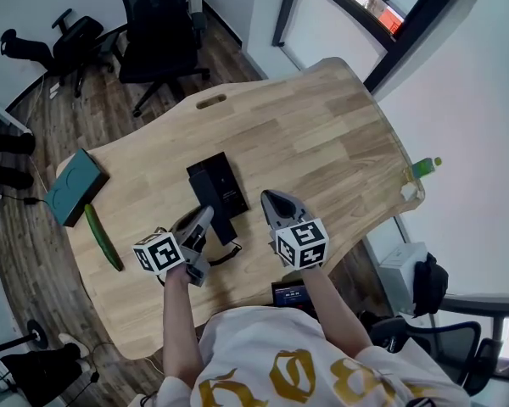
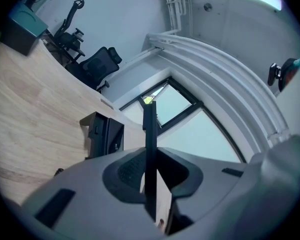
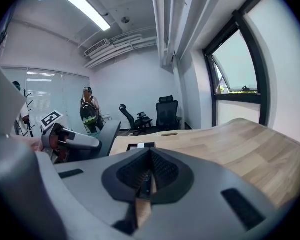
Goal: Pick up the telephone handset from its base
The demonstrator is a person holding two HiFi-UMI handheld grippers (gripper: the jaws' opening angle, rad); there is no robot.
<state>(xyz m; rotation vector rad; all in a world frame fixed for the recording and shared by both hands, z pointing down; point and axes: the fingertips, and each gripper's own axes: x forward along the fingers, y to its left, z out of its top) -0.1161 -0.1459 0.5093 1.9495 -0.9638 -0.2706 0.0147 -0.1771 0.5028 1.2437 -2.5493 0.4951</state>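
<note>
1. Left gripper (image 1: 202,220): jaws narrow, clamped on the black handset (image 2: 150,134), held edge-on above the counter (image 1: 322,134).
2. Base (image 1: 218,186) sits apart at the left gripper's 1 o'clock.
3. Right gripper (image 1: 276,200), at the base's 4 o'clock: jaws closed, empty.

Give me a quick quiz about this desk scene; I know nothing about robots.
1. True or false: the right gripper has its jaws shut with nothing between them.
2. Which one grips the black telephone handset? A. left gripper B. right gripper C. neither
3. Fill in: the long green thing near the teal box is a ___.

Key: 1 true; 2 A; 3 cucumber.
</note>
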